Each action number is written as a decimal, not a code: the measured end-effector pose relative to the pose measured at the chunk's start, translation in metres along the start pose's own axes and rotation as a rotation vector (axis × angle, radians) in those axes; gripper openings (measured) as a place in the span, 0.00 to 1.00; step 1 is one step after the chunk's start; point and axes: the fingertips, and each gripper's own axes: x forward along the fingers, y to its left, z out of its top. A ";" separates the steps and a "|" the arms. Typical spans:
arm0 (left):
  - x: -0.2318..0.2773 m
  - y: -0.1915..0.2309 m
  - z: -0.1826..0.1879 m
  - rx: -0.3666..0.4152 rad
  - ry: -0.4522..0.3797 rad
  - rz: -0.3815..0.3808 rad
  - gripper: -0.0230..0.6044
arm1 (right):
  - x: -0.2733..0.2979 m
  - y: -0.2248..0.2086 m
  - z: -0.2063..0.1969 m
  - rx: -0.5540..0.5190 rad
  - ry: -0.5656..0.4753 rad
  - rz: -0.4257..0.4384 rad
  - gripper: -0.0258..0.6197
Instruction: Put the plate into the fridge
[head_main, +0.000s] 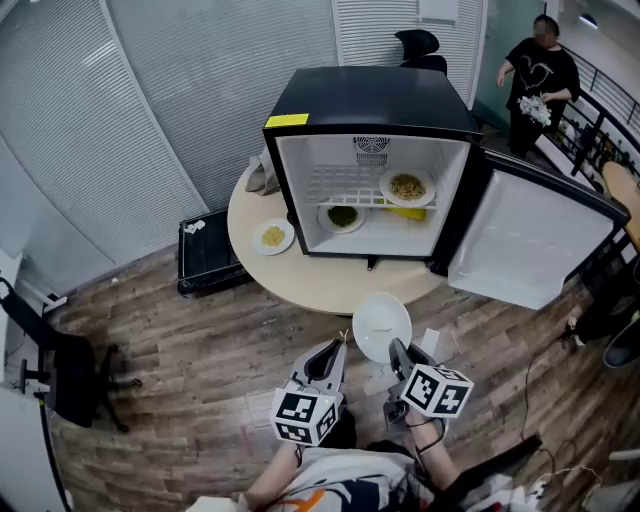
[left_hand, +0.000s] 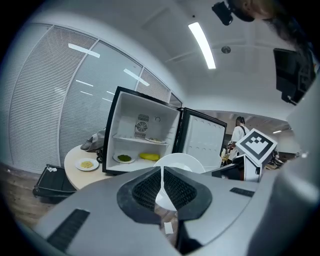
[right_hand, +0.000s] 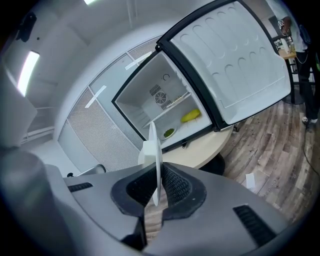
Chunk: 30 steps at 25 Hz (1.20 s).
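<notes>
A white empty plate (head_main: 381, 322) hangs above the wood floor in front of the round table (head_main: 300, 272). My right gripper (head_main: 397, 347) is shut on its near rim; in the right gripper view the plate (right_hand: 156, 150) stands edge-on between the pads of the right gripper (right_hand: 157, 172). My left gripper (head_main: 340, 345) sits at the plate's left rim, its jaws drawn together to a thin slit. In the left gripper view the plate (left_hand: 182, 161) shows beyond the left gripper (left_hand: 161, 172). The black fridge (head_main: 370, 100) stands open on the table.
The fridge door (head_main: 530, 235) swings out to the right. Inside are a noodle plate (head_main: 407, 186) on the shelf and a green-food plate (head_main: 342, 215) below. A small plate (head_main: 273, 236) lies on the table. A black crate (head_main: 208, 250), an office chair (head_main: 60, 370) and a person (head_main: 540, 75) stand around.
</notes>
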 end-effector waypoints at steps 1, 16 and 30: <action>0.004 0.006 0.002 0.000 0.002 -0.006 0.08 | 0.006 0.002 0.002 0.006 -0.001 -0.004 0.09; 0.053 0.078 0.032 0.012 0.002 -0.109 0.08 | 0.076 0.026 0.027 0.069 -0.053 -0.053 0.09; 0.066 0.091 0.031 -0.004 0.009 -0.199 0.08 | 0.081 0.032 0.023 0.127 -0.087 -0.104 0.09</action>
